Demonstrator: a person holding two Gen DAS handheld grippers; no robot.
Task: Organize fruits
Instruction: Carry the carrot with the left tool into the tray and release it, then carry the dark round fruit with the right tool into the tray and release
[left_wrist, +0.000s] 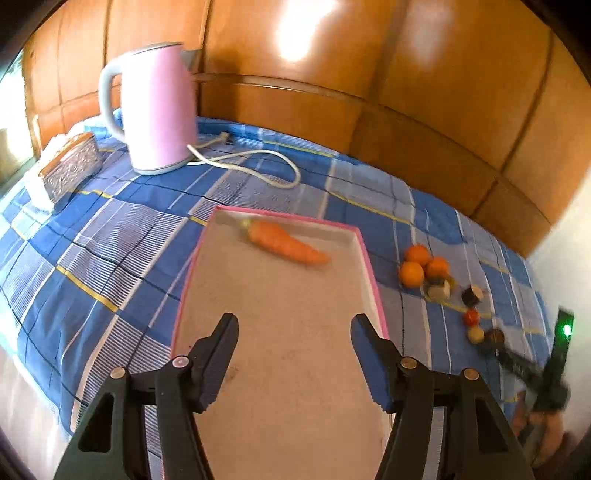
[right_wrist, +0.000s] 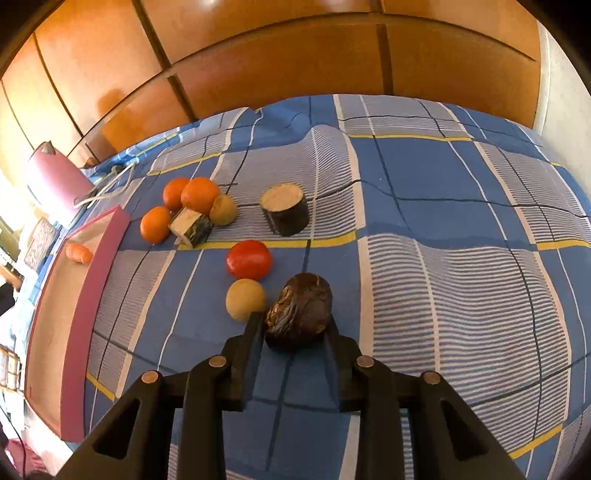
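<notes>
A carrot (left_wrist: 286, 242) lies at the far end of the pink-rimmed tray (left_wrist: 369, 266). My left gripper (left_wrist: 293, 325) hangs open over the tray's near half, with nothing between its fingers. On the blue checked cloth, my right gripper (right_wrist: 293, 317) is shut on a dark brown wrinkled fruit (right_wrist: 301, 314) that rests on the cloth; its fingertips touch both sides. Beside it lie a beige round fruit (right_wrist: 245, 300) and a red tomato (right_wrist: 248, 259). Farther off are three oranges (right_wrist: 199, 195), a brownish fruit (right_wrist: 223, 209), a cut block (right_wrist: 192, 226) and a dark cylinder piece (right_wrist: 286, 214).
A pink kettle (left_wrist: 159, 107) with its white cord (left_wrist: 258, 166) stands at the back left, with a patterned box (left_wrist: 68, 166) to its left. A wooden wall (left_wrist: 369, 92) runs behind the bed. The cloth right of the fruits is rumpled (right_wrist: 461, 258).
</notes>
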